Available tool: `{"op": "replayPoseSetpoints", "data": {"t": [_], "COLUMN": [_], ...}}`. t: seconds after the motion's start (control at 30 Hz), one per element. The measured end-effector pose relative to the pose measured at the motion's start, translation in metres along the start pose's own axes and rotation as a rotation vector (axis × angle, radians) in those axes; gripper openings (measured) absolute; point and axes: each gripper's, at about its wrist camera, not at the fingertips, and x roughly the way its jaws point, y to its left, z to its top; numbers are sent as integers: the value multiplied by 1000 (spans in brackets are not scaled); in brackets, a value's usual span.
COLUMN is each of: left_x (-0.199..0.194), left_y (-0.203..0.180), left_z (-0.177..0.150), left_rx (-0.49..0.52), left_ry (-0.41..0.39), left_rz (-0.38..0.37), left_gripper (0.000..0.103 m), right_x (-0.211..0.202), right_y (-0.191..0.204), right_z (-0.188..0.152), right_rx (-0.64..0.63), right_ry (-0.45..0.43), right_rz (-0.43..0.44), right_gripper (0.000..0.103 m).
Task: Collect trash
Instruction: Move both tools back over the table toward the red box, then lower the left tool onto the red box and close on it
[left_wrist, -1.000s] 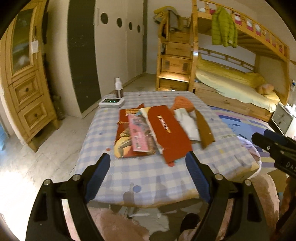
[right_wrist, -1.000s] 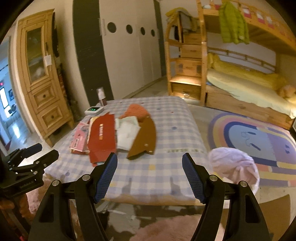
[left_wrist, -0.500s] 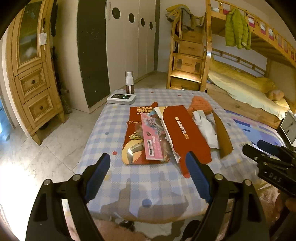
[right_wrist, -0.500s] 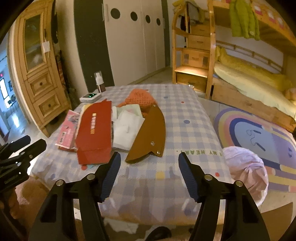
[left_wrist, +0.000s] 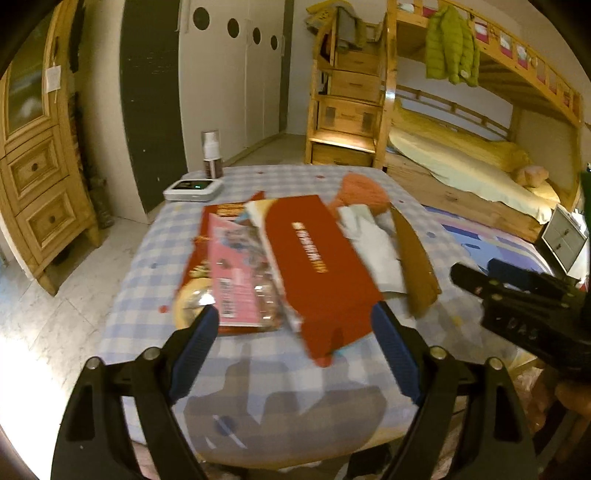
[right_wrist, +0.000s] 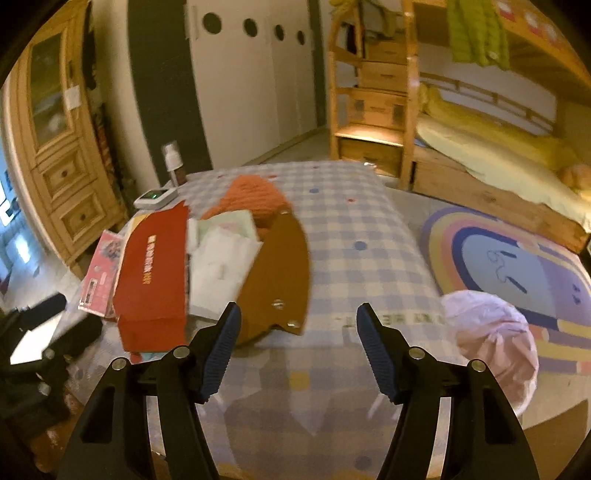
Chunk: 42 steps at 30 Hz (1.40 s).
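While both pairs of tongs hang over the near edge of a checked tablecloth (left_wrist: 280, 373), the left gripper (left_wrist: 293, 323) stands spread wide, its jaws having just been opening, with nothing pinched between its blue pads. Just beyond its tips, at twelve o'clock, the near end of a red flat box (left_wrist: 317, 258) lies atop a pile of trash; a pink packet (left_wrist: 236, 269) lies at eleven o'clock, overlapping a red printed wrapper (left_wrist: 195, 262) beneath it. At one o'clock from those tips sit white papers (left_wrist: 376, 243) and a brown curved piece (left_wrist: 413, 262), with an orange knitted item (left_wrist: 362, 195) behind them. Farther back at eleven o'clock, a white device (left_wrist: 194, 189) with a green light sits beside a small spray bottle (left_wrist: 211, 153).

The right gripper (right_wrist: 299, 325) is also apart, its jaws having just been closing somewhat, and holds nothing; only bare cloth shows between its pads. In its view the brown curved piece sits at eleven o'clock, close to the left fingertip, with the red flat box farther out at ten o'clock. At three o'clock a pale pink bag (right_wrist: 491, 343) sits beside the table, on a rainbow rug (right_wrist: 517, 258). A wooden bunk bed (right_wrist: 498, 147) and a green jacket (right_wrist: 476, 33) fill the background at one o'clock.
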Motion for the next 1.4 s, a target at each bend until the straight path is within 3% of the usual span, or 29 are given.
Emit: {"op": "replayPoseSetpoints", "data": {"t": [0.17, 0.3, 0.6, 0.73, 0.9, 1.1, 1.17, 1.3, 1.4], "left_x": [13, 28, 53, 58, 56, 32, 22, 10, 12], "left_y": [-19, -38, -42, -36, -21, -9, -8, -8, -6], "left_z": [2, 2, 4, 8, 6, 3, 0, -2, -5], "left_rx": [-10, 33, 40, 5, -34, -29, -15, 12, 20], "left_ry": [5, 17, 77, 99, 116, 34, 6, -36, -22], "left_rz": [20, 86, 155, 140, 107, 41, 13, -16, -23], "left_gripper": [96, 96, 96, 93, 75, 72, 65, 65, 69], "right_x": [-13, -13, -17, -17, -18, -20, -17, -7, -2], "right_y": [-16, -29, -37, -37, -33, -25, -23, -17, -12], "right_z": [1, -1, -2, -3, -4, -5, -5, -6, -8], "right_rx": [29, 73, 93, 92, 74, 49, 44, 33, 21], "right_ry": [-41, -34, -41, -36, -33, -34, -31, -11, 2], "right_rz": [-22, -9, 16, 16, 12, 7, 4, 7, 10], "right_gripper": [66, 66, 68, 68, 68, 68, 70, 71, 71]}}
